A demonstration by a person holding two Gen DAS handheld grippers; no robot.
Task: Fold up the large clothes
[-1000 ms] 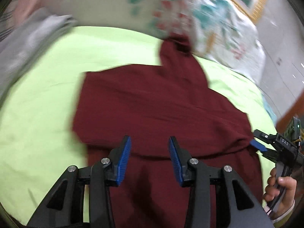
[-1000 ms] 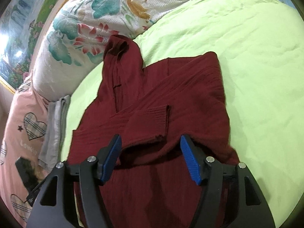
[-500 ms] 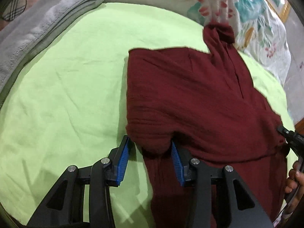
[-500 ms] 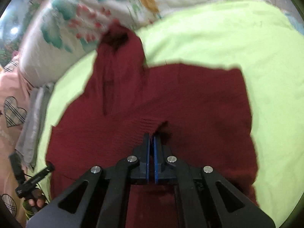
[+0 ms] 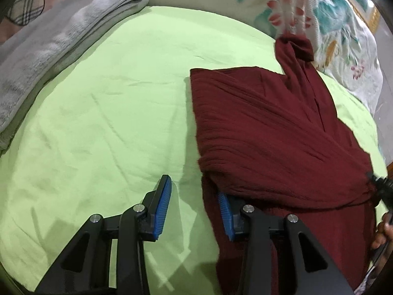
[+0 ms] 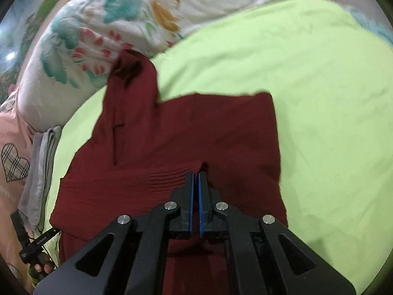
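Bed (image 5: 103,113): a light green sheet is being used as the folding surface.

Floral pillow (image 6: 103,32): it is lying at the head of the bed, and the sweater's neck is resting against it.

Maroon sweater (image 5: 270,132): it is being laid across the bed, partly folded, with a sleeve drawn over the body.

Grey folded towel (image 5: 54,39): it is lying well apart from the sweater.

Left claw (image 5: 194,205): it is being held wide and empty; its right finger is tucked under the sweater's side fold, its left finger over bare sheet.

Right claw (image 6: 195,194): it is being held closed, pinching the ribbed sleeve cuff (image 6: 172,175) over the sweater's middle.

Handling judgement: the cuff is best being carried low and flat, and the left edge gripped before the next fold.
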